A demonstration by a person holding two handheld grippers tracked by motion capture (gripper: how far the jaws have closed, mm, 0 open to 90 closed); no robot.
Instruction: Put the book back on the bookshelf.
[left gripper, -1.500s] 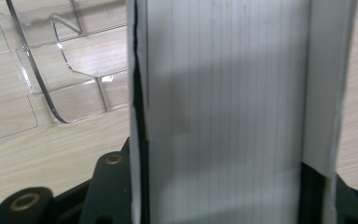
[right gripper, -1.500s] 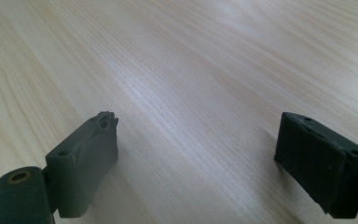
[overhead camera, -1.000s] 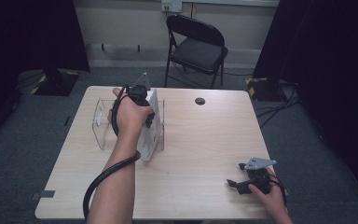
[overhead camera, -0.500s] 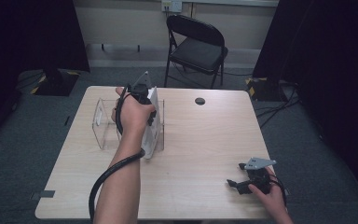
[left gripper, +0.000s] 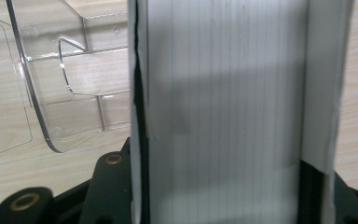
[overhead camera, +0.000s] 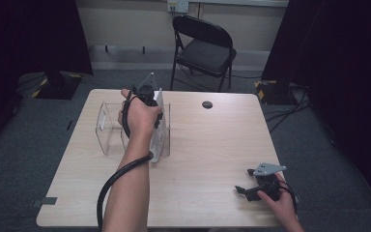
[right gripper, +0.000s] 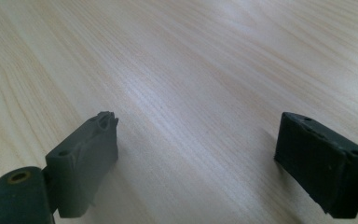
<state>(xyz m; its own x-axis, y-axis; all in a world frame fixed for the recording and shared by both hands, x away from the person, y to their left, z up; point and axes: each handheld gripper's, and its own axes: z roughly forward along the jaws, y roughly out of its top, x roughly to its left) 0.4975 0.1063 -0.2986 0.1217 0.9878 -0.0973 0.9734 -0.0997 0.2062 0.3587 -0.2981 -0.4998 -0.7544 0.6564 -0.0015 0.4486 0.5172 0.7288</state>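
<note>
Gripping a white book [left gripper: 223, 116], seemingly, left claw [overhead camera: 147, 96] clamped.

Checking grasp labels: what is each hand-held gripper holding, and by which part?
Left hand-held gripper clamps the white book across its thickness, at its top edge, over the clear rack. Right hand-held gripper holds nothing.

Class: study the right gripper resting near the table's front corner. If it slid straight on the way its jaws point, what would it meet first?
Probably nothing soon: the right gripper stands open over bare table, and its path looks free as far as shown.
</note>
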